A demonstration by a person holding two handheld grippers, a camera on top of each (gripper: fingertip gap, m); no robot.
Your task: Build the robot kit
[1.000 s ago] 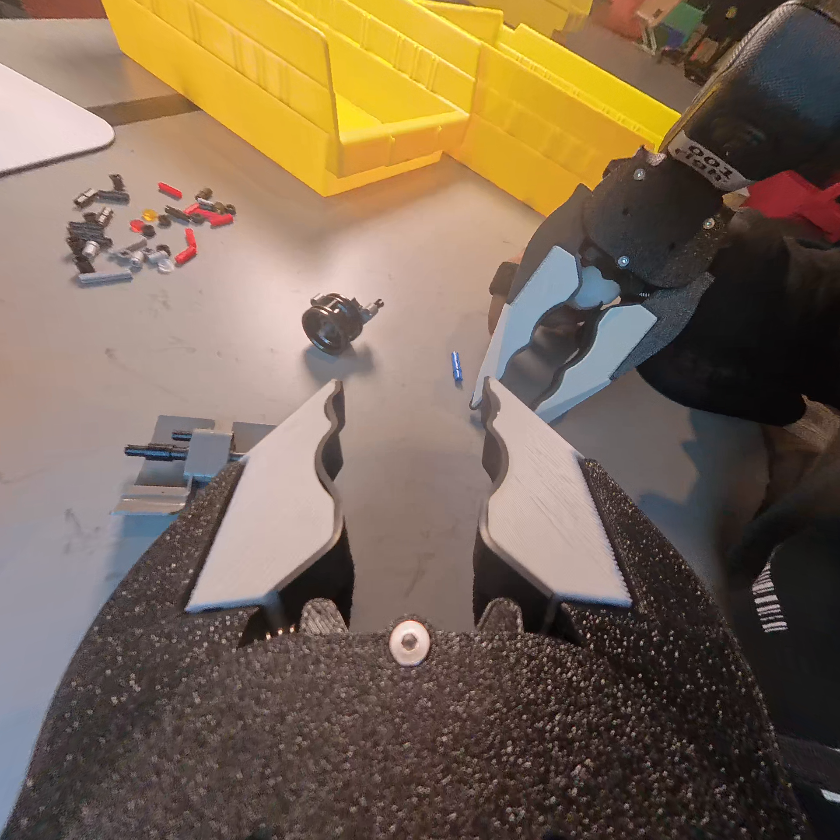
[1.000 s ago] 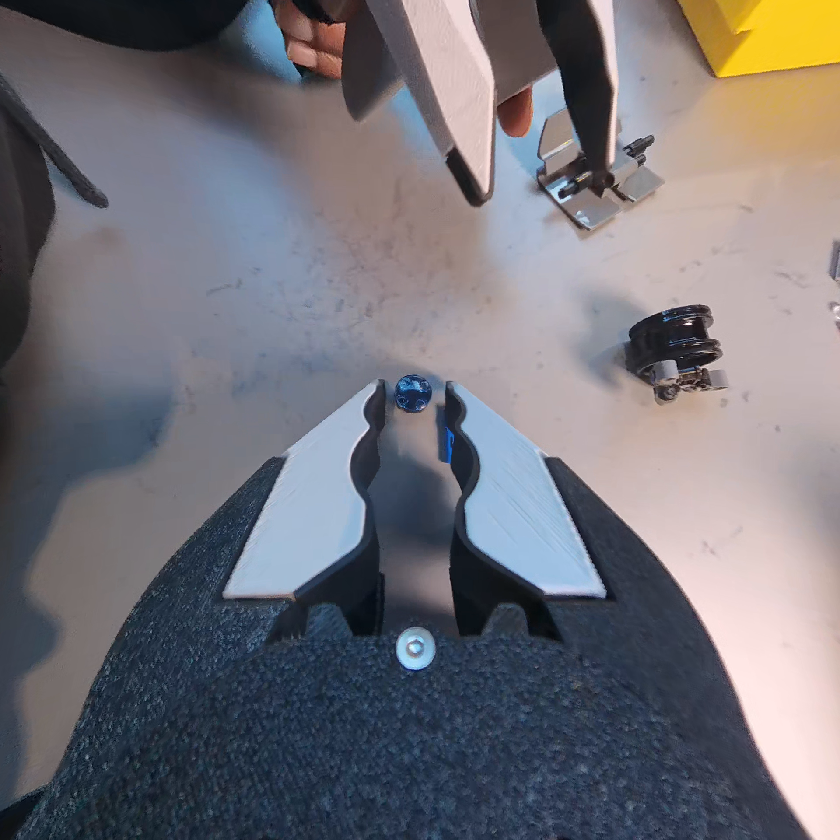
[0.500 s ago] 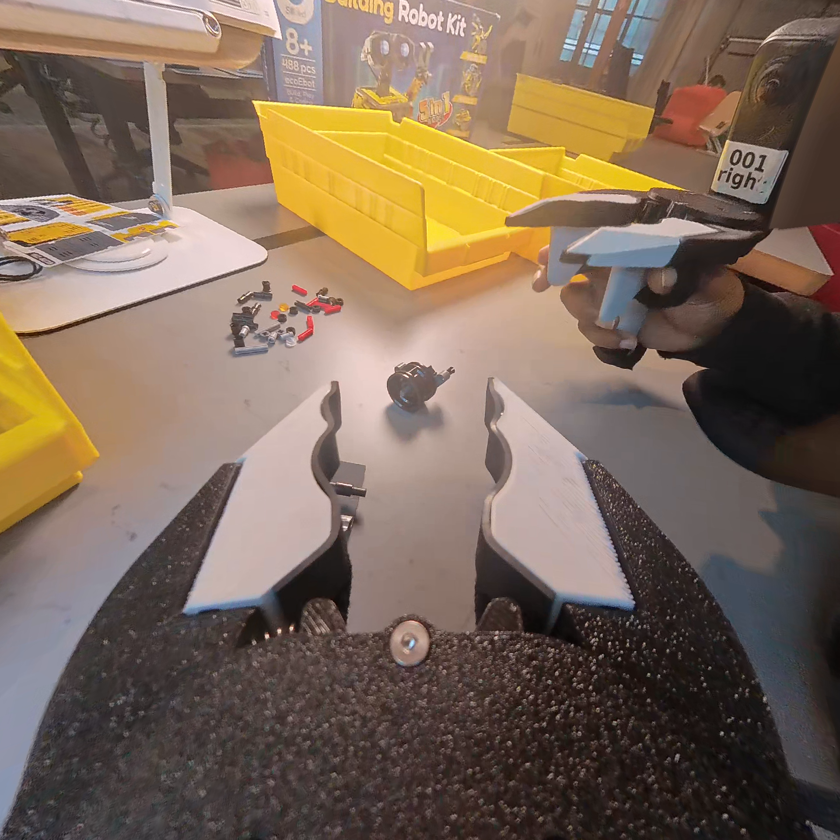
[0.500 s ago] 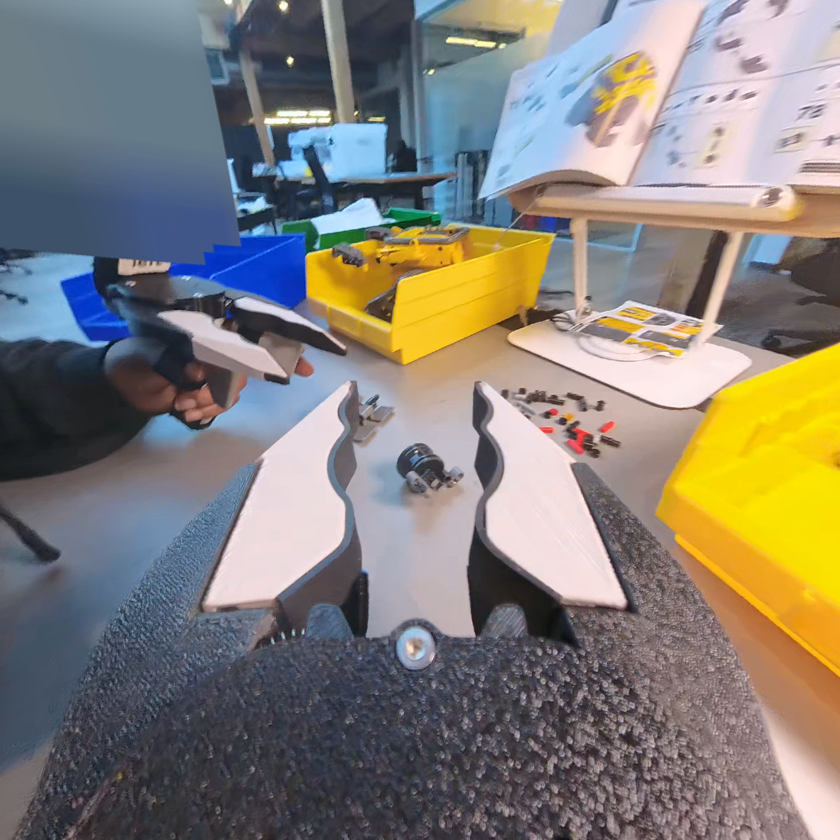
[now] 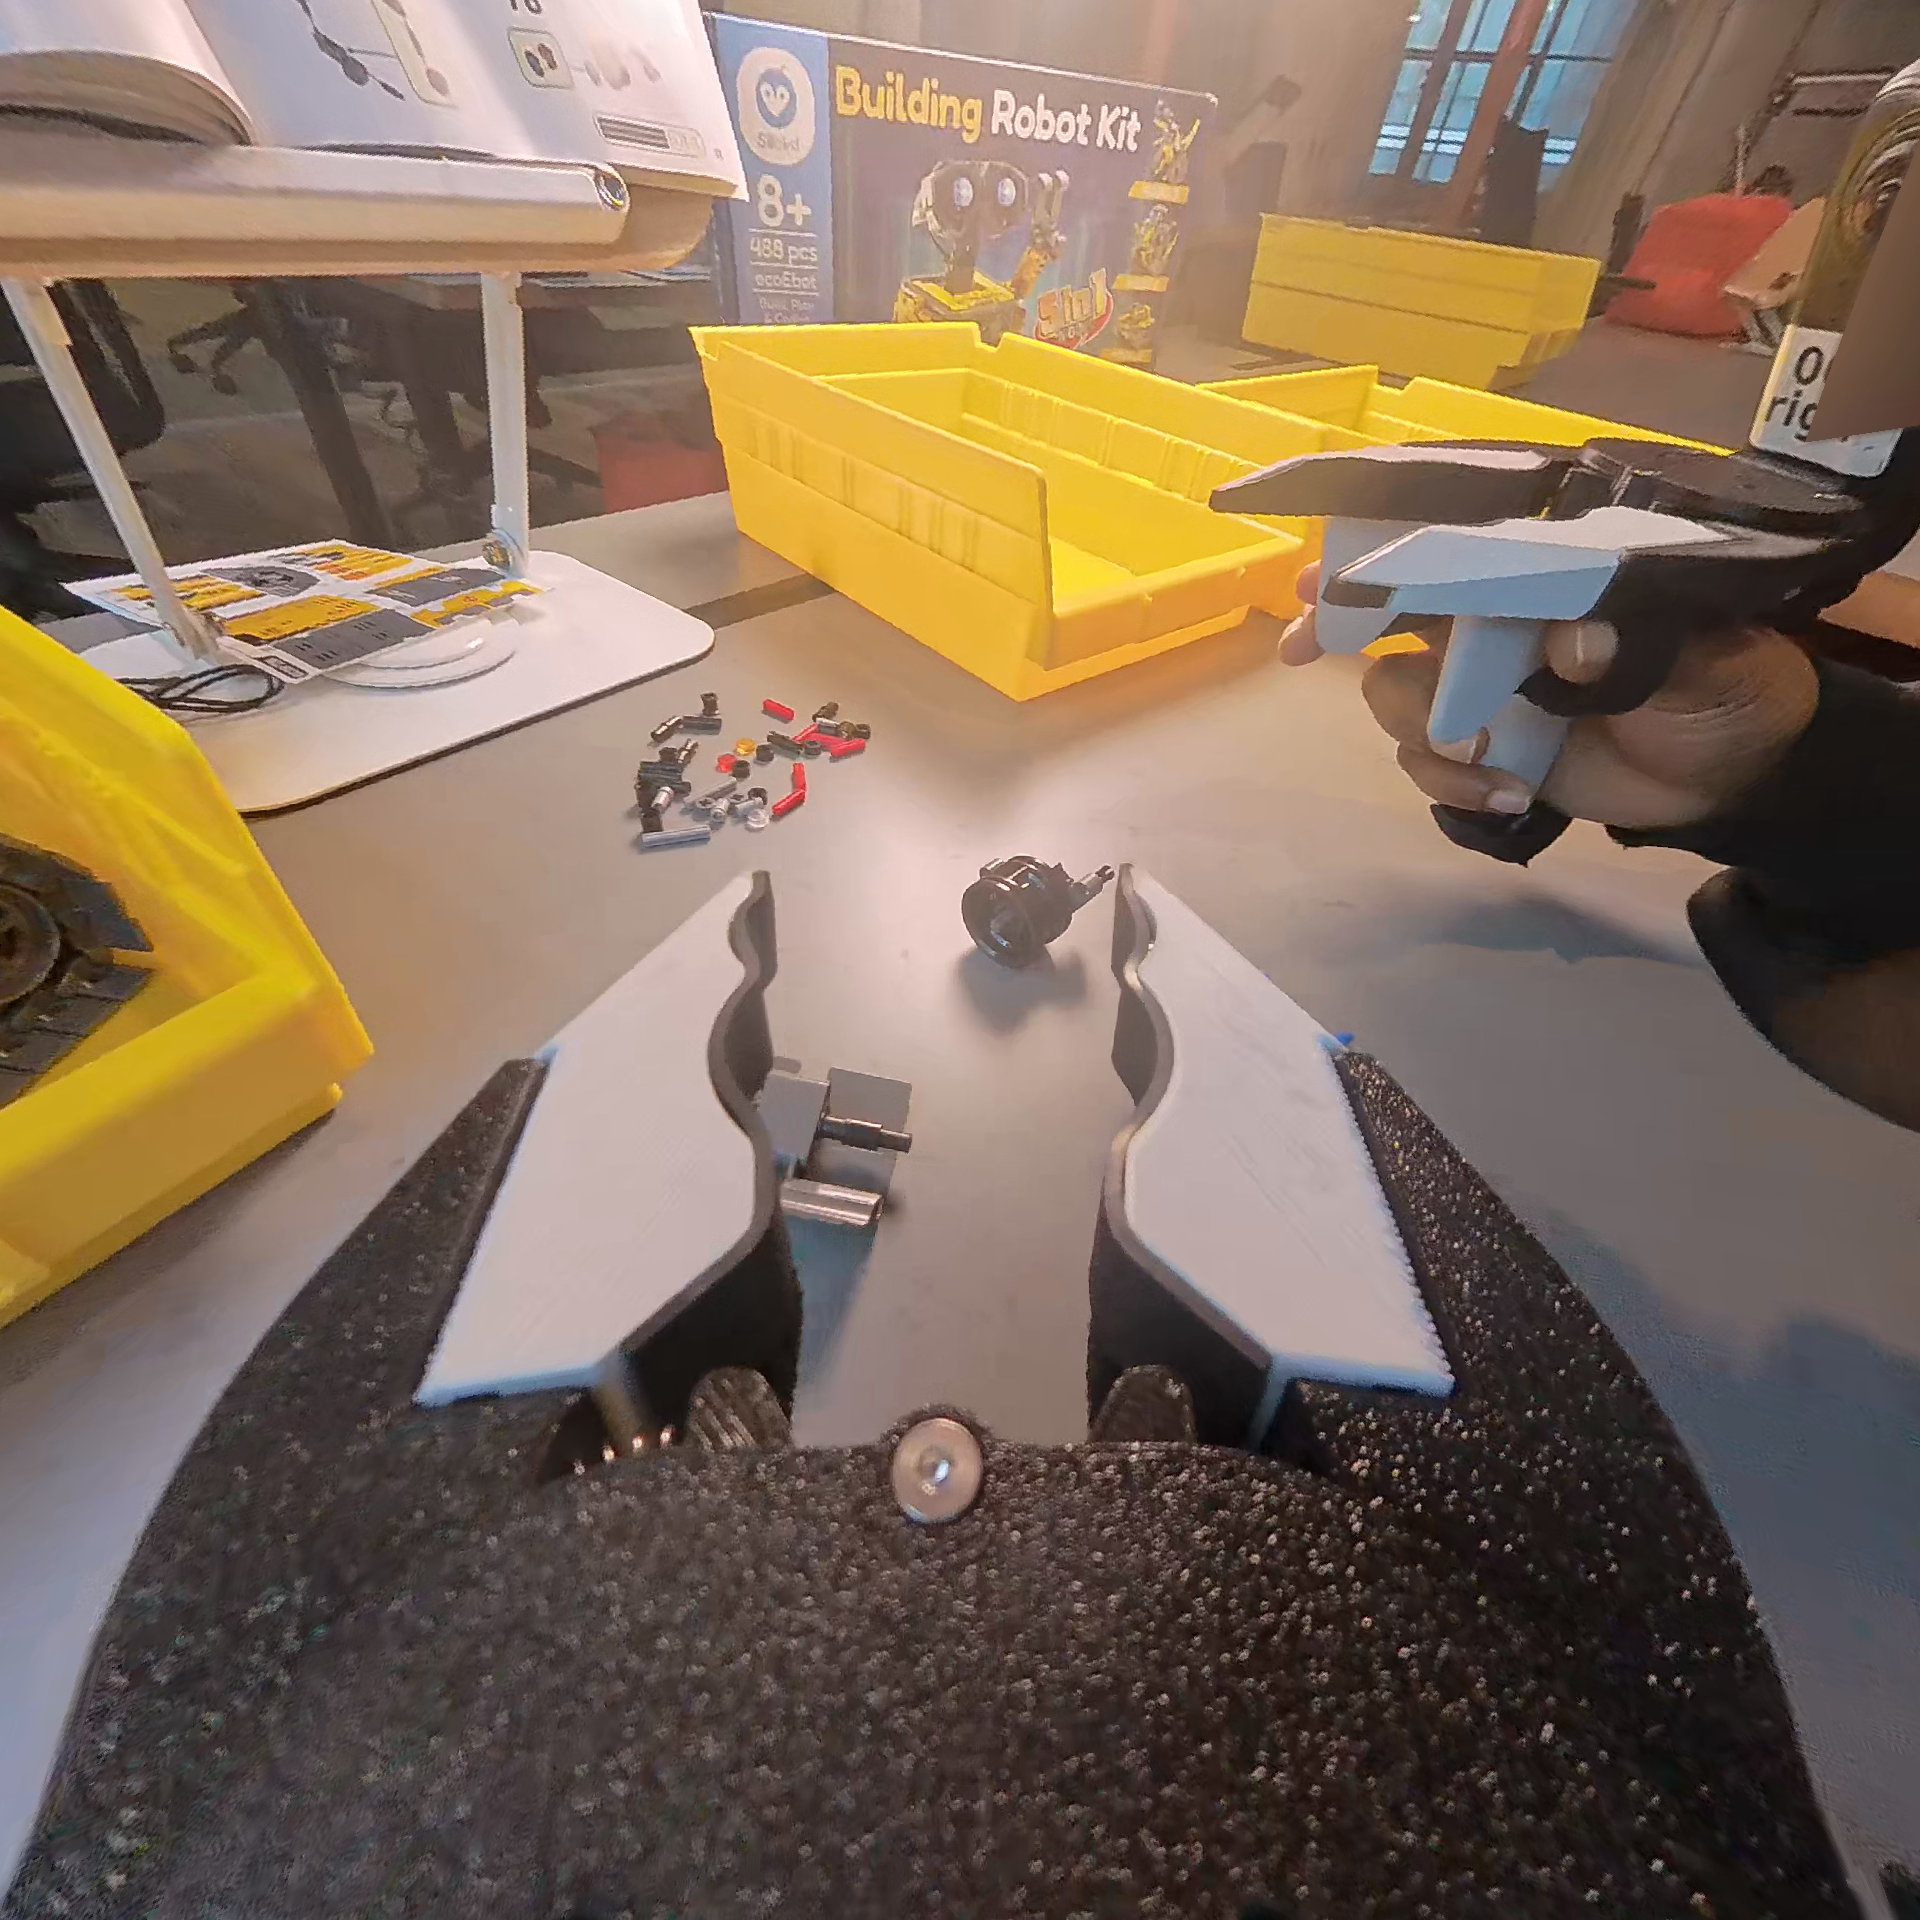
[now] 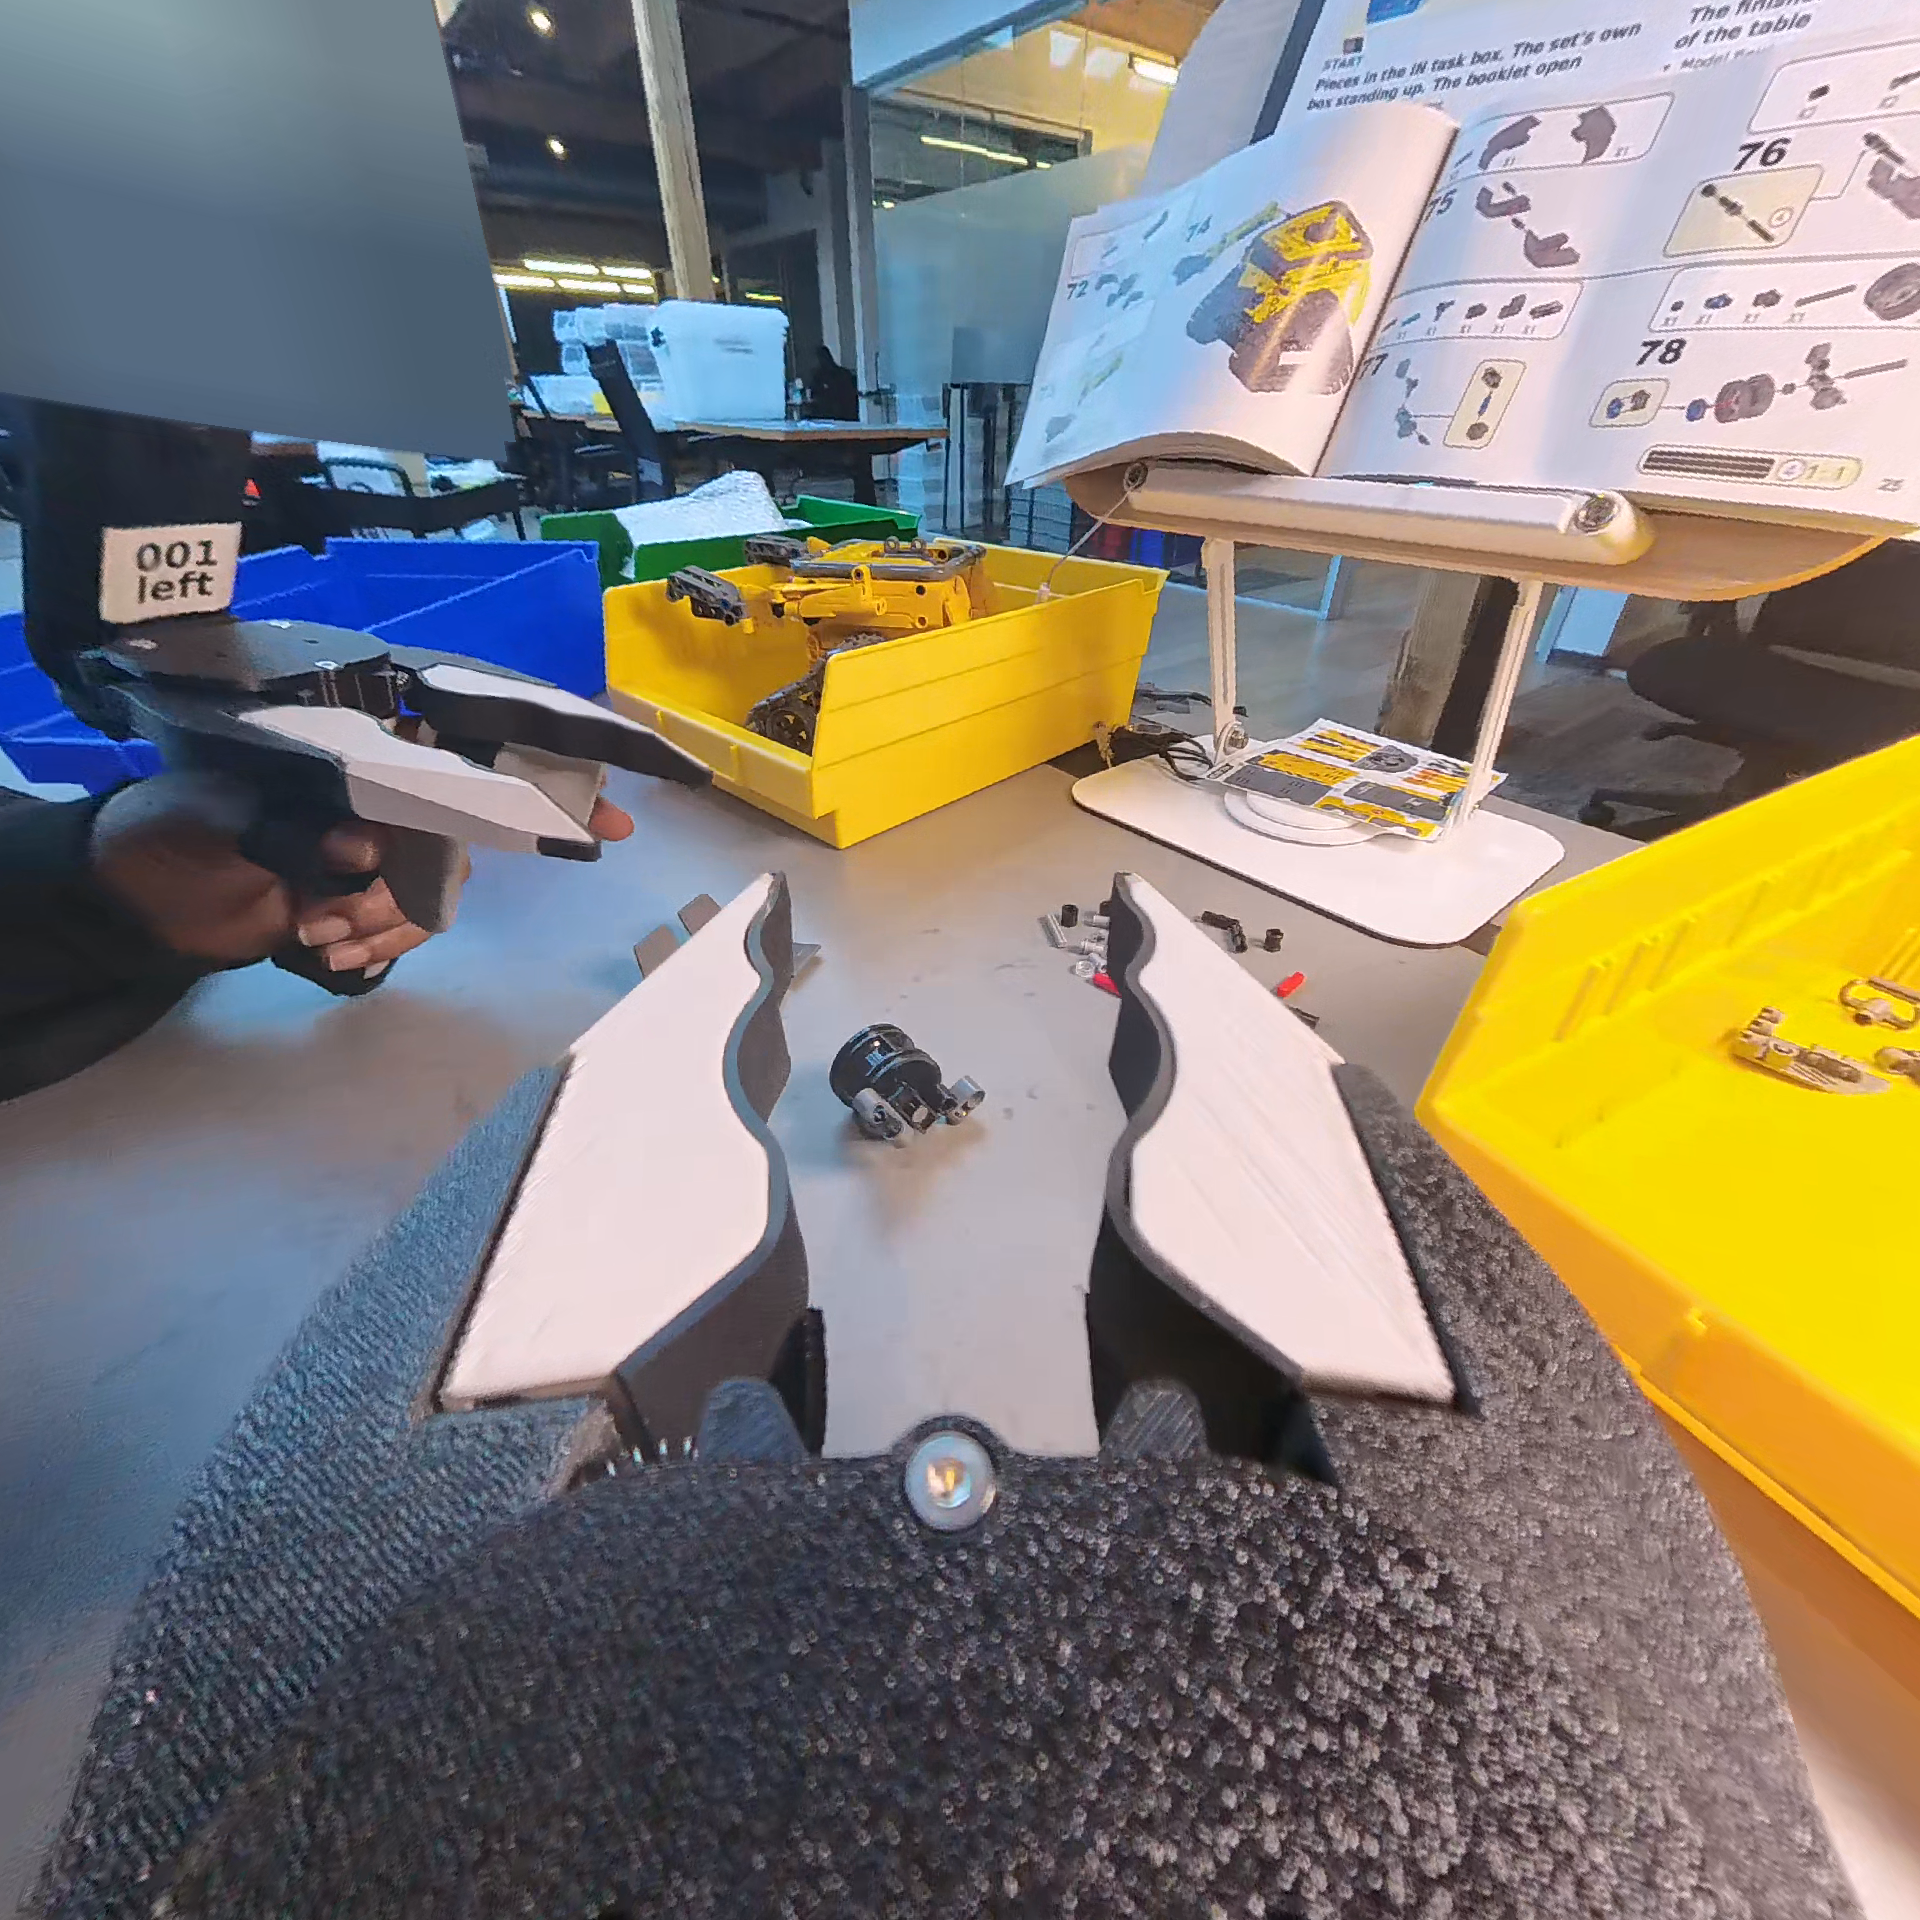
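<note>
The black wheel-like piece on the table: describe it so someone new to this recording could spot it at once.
Start at the grey table between the yellow plastic bins. In its open middle, nearer than the scatter of small black, grey and red pegs, lies a round black wheel-like piece, framed by the open right hand-held gripper. It alone is round and chunky, with a small grey connector on one side.

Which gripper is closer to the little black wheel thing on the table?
Hard to call. The black wheel piece lies on the table between the right gripper's open fingers. In the left wrist view it lies by the left gripper's fingertips. Neither touches it.
</note>
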